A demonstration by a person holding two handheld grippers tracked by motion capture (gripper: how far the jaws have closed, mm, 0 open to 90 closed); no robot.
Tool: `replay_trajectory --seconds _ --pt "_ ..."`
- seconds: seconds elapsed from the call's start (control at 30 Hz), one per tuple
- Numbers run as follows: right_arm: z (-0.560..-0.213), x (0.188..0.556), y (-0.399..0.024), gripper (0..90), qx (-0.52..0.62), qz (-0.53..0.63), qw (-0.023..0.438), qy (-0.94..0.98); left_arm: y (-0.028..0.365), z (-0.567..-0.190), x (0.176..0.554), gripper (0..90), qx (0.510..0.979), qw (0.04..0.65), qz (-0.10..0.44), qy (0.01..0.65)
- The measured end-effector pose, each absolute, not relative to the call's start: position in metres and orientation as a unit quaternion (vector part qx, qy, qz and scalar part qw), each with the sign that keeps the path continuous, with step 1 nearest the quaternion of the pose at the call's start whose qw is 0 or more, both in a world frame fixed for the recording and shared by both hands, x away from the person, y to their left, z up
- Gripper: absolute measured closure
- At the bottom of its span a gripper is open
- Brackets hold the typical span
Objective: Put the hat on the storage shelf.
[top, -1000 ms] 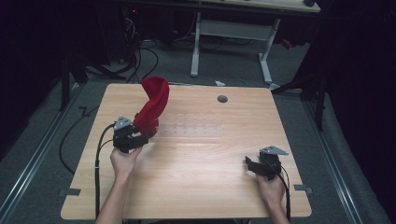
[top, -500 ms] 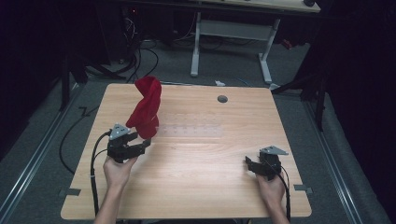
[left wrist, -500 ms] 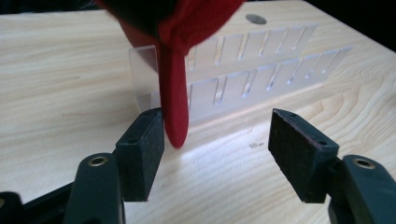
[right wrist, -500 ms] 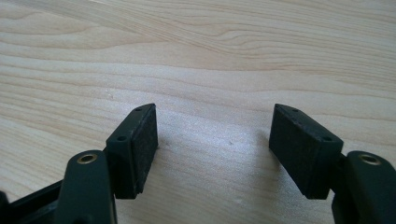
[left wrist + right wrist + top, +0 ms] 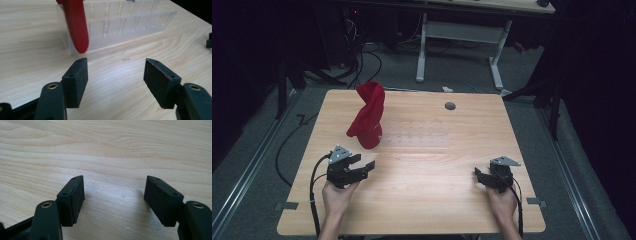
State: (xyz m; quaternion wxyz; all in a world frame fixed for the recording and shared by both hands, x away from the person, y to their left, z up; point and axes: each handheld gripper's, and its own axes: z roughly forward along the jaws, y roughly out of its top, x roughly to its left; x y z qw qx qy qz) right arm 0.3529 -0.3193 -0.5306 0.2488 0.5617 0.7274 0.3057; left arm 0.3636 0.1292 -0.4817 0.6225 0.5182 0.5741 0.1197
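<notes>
the left gripper [image 5: 366,166] has just been opening, wide with nothing inside, near the red floppy cloth [image 5: 368,116] standing in the clear plastic rack [image 5: 130,23]. the right gripper [image 5: 477,175] is wide open and holds nothing too.

The left gripper view's top edge cuts off the red cloth [image 5: 76,27] and blurs it. It hides the left end of the clear rack [image 5: 120,27] behind.
</notes>
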Motion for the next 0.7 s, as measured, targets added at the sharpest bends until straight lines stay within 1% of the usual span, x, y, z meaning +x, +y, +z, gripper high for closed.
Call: replay_trajectory --seconds 0.37,0.7 --pt "-0.531 0.353 -0.319 32.9 0.562 0.306 0.249 0.727 0.112 -0.501 0.356 36.0 0.535 0.611 0.103 0.574" --pt "-0.531 0.353 -0.319 32.9 0.562 0.305 0.249 0.727 0.092 -0.521 0.355 35.4 0.561 0.590 0.108 0.570"
